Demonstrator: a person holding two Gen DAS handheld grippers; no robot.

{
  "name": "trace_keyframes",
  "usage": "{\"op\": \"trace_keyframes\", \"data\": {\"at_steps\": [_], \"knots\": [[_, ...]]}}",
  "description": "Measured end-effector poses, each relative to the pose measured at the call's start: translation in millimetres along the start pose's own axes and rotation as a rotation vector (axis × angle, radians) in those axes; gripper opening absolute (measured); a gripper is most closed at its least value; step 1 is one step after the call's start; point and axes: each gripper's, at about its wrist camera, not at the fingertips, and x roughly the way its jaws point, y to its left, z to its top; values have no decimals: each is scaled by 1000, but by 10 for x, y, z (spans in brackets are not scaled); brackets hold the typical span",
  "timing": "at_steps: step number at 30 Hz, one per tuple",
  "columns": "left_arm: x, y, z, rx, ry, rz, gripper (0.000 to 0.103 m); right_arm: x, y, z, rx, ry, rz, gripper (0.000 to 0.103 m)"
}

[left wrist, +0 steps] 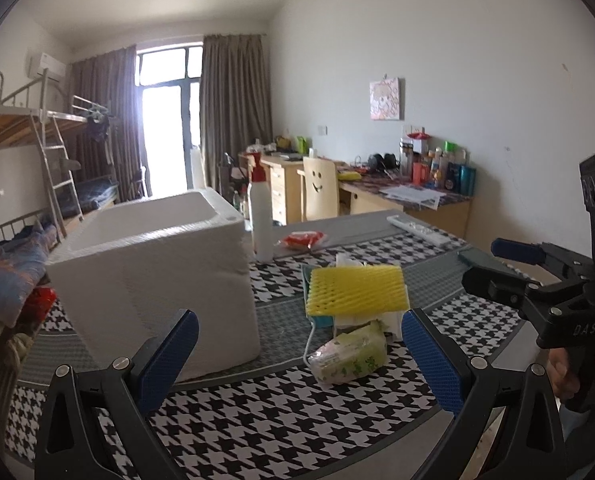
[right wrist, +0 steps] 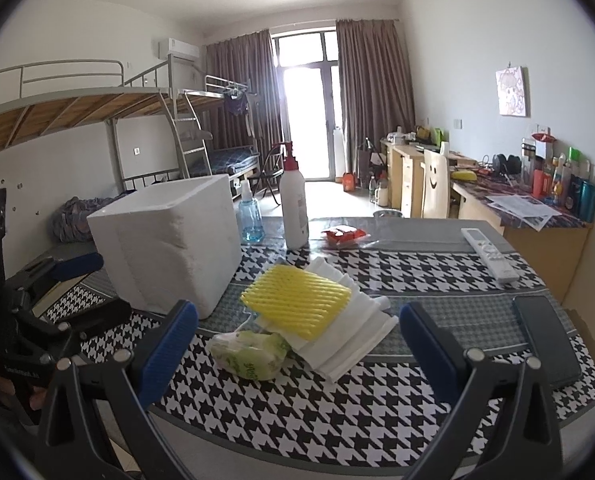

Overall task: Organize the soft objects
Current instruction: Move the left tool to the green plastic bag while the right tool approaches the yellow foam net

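A yellow foam net (right wrist: 297, 306) lies at the centre of the frame atop a pile of white foam sheets (right wrist: 349, 340), with a green tissue pack (right wrist: 251, 354) touching the pile's lower left edge (all on the houndstooth table (right wrist: 297, 412)). The white foam box (right wrist: 169, 240) stands just left, open-topped. Both the left gripper (left wrist: 299, 354) and right gripper (right wrist: 297, 344) hang spread wide, holding nothing. A lotion bottle (right wrist: 293, 204) stands behind; a remote (right wrist: 489, 254) lies at right.
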Motion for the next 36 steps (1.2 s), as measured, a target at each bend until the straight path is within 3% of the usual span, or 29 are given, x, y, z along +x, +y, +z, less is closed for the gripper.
{"op": "trace_keyframes", "data": {"at_steps": [15,29,36], "knots": [[412,-81,-57,107,132,-84,102,338,-96,32,0,63,31,102],[829,-174,-147,136,266,-266,102,526,-216,17,2,103,37,102],[1059,-200,-198,158,340,-305,92,603,-275,4,12,118,43,102]]}}
